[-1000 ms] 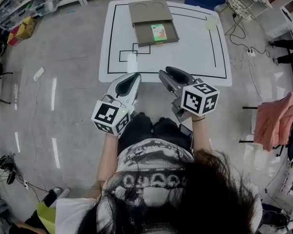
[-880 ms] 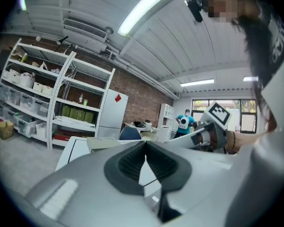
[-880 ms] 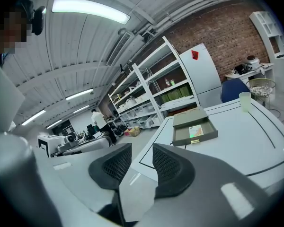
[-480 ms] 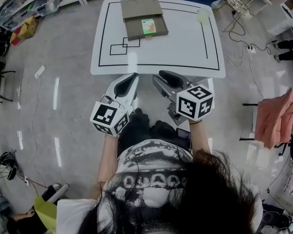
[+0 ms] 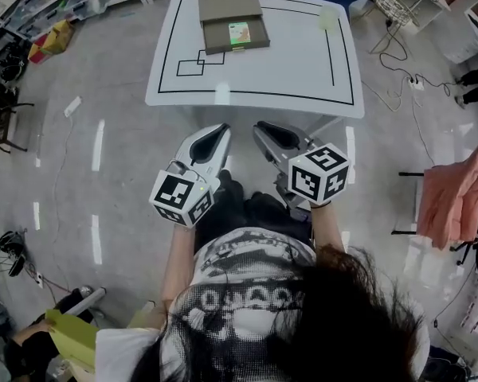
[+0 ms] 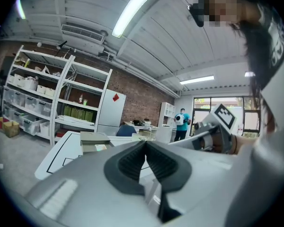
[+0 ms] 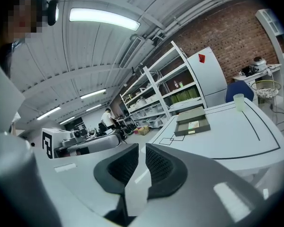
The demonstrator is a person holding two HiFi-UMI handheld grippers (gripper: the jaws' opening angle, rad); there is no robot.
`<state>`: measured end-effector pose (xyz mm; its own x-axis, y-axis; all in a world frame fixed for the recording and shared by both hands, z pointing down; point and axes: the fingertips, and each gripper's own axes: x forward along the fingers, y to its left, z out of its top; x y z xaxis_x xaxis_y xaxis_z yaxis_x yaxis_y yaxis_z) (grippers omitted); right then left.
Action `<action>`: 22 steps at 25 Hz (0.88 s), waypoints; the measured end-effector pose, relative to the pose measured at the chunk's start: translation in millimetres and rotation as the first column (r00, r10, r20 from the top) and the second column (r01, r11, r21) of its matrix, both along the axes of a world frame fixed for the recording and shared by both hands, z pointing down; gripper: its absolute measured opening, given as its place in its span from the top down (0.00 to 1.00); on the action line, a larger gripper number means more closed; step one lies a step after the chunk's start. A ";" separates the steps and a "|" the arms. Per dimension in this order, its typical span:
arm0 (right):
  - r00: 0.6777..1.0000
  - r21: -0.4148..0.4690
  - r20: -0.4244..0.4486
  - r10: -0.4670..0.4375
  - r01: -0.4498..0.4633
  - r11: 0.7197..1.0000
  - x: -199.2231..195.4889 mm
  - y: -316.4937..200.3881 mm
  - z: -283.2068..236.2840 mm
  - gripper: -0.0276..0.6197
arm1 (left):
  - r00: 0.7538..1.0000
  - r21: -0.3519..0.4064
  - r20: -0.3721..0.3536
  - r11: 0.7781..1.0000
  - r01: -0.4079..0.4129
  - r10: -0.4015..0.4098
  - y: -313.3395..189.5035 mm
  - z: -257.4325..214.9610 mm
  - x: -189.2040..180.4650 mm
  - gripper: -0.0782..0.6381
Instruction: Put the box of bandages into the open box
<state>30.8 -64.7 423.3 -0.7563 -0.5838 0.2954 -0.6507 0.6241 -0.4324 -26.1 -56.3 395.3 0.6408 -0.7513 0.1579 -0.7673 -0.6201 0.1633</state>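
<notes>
We stand back from the white desk with the black outline (image 5: 303,70). Compared with a second ago it sits higher in the head view and looks smaller, so we have drawn away from it. Both arms stay tucked in close to our body.

The small green-and-orange box of bandages (image 5: 239,32) lies flat inside the tray of the open brown cardboard box (image 5: 213,38). The lid (image 5: 227,5) of that box is folded back on its far side. The cardboard box sits toward the far left of the desk, well apart from both grippers. The bandages lie in the tray just as they did a second ago.

The other change is at the right gripper (image 7: 142,148). Its jaws are closing, and only a narrow slot is left between the ribbed pads, with nothing in it. The left gripper (image 6: 145,143) has its pads meeting at the tips and is likewise empty.

We judge from this that the placing is already done. The bandages are where the task wants them, neither gripper carries anything, and stepping back while the right jaws close reads as settling into rest rather than lining up a new reach. A pale translucent cup (image 5: 327,21) stands near the far right corner of the desk, well apart from the box, and seems to play no part in the task.
</notes>
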 end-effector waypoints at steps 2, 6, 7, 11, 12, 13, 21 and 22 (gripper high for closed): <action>1.000 -0.001 0.009 -0.004 0.004 1.000 5.1 7.7 -0.3 0.91 | 1.000 -0.003 0.006 1.000 0.009 -0.009 8.4 0.7 4.0 0.89; 1.000 0.009 0.019 -0.006 0.006 1.000 14.4 15.8 -1.3 0.95 | 0.999 -0.003 0.016 1.000 0.030 -0.030 18.1 1.8 9.1 0.89; 1.000 0.012 0.023 -0.006 0.006 1.000 16.7 17.3 -1.3 0.96 | 0.999 -0.003 0.017 0.999 0.033 -0.033 20.2 2.8 10.8 0.89; 0.999 0.029 0.031 -0.009 0.008 1.000 23.7 22.8 -0.7 0.96 | 0.999 0.001 0.021 0.999 0.036 -0.036 27.4 6.8 19.0 0.89; 1.000 0.034 0.029 -0.011 0.010 0.999 24.9 23.9 -0.7 0.96 | 0.999 0.003 0.021 0.999 0.034 -0.034 28.9 7.1 21.1 0.89; 1.000 0.038 0.027 -0.012 0.011 0.999 26.1 25.2 -0.7 0.96 | 0.999 0.005 0.021 0.999 0.033 -0.033 30.4 7.0 23.1 0.89; 0.999 0.074 -0.023 -0.027 0.029 0.997 30.9 33.4 0.3 0.96 | 0.999 0.016 0.018 0.999 0.028 -0.028 35.6 4.6 32.9 0.89; 0.999 0.076 -0.026 -0.028 0.030 0.997 31.0 33.3 0.6 0.96 | 0.999 0.014 0.018 1.000 0.027 -0.028 35.6 5.1 33.5 0.89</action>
<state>61.8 -31.4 423.9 -0.7659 -0.5836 0.2699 -0.6422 0.6732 -0.3667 7.4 -20.7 400.4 0.6169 -0.7709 0.1586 -0.7869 -0.6008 0.1406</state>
